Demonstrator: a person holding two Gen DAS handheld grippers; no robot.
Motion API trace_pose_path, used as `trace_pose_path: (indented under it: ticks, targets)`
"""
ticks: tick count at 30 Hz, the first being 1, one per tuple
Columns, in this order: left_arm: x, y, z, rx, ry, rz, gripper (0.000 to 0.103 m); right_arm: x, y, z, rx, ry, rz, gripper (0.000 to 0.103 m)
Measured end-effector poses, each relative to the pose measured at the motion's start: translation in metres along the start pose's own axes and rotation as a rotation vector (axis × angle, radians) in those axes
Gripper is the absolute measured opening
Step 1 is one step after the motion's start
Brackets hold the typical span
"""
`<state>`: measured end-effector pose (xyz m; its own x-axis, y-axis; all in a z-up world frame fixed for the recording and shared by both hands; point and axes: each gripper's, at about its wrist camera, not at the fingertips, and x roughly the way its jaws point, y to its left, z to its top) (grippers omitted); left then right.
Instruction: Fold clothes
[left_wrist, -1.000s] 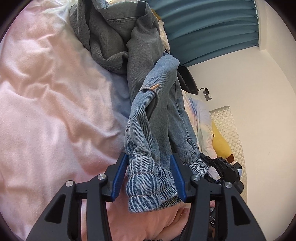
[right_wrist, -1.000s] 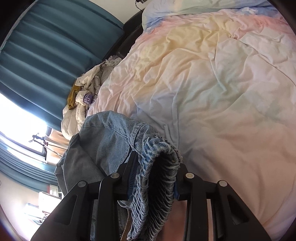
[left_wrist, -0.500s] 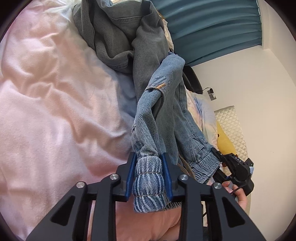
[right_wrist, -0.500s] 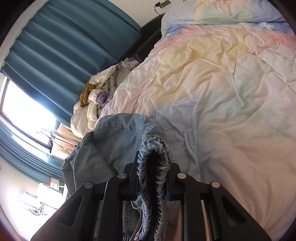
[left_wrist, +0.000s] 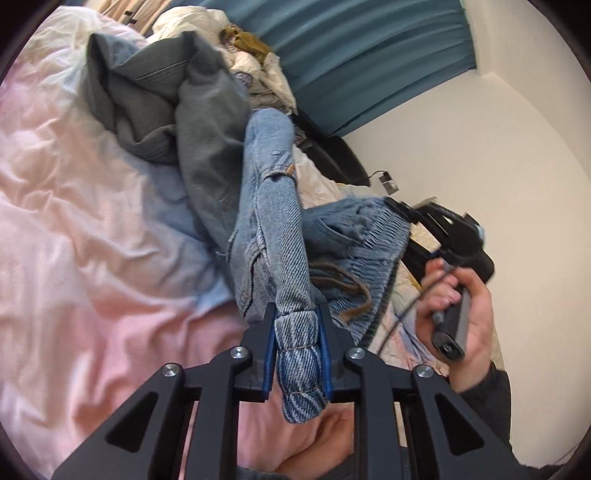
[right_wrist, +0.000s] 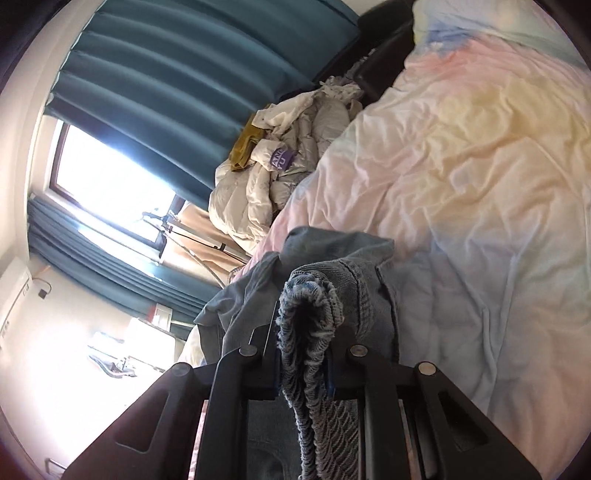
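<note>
My left gripper (left_wrist: 297, 341): jaws closing, blue pads pinching a rolled hem of the light-blue jeans (left_wrist: 269, 221). My right gripper (right_wrist: 303, 350): jaws closing too, pinching the frayed hem of the other leg. Jeans hang betw. both grippers, upper part lying on the pink duvet (left_wrist: 92, 240) w/ a grey garment (left_wrist: 162, 110) on top. My right hand (left_wrist: 458, 306) grips its handle, seen in left view. Teal curtain (right_wrist: 177, 85) behind.
</note>
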<state>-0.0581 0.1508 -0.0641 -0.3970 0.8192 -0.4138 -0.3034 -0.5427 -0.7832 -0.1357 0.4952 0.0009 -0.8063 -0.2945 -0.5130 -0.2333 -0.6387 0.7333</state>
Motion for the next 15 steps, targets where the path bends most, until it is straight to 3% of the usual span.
trace_pose_path:
  ticks: [6,9,15]
  targets:
    - [0.039,-0.056,-0.003,0.012,-0.033,-0.126,0.020,0.000,0.020,0.080,-0.103,-0.039,0.055,0.014]
    - [0.072,-0.084,0.007,0.001,-0.060,-0.174,0.020,-0.004,0.028,0.123,-0.182,-0.097,0.024,0.014]
    - [0.167,-0.131,0.022,0.078,-0.072,-0.231,0.022,0.002,0.020,0.208,-0.297,-0.187,-0.031,0.014]
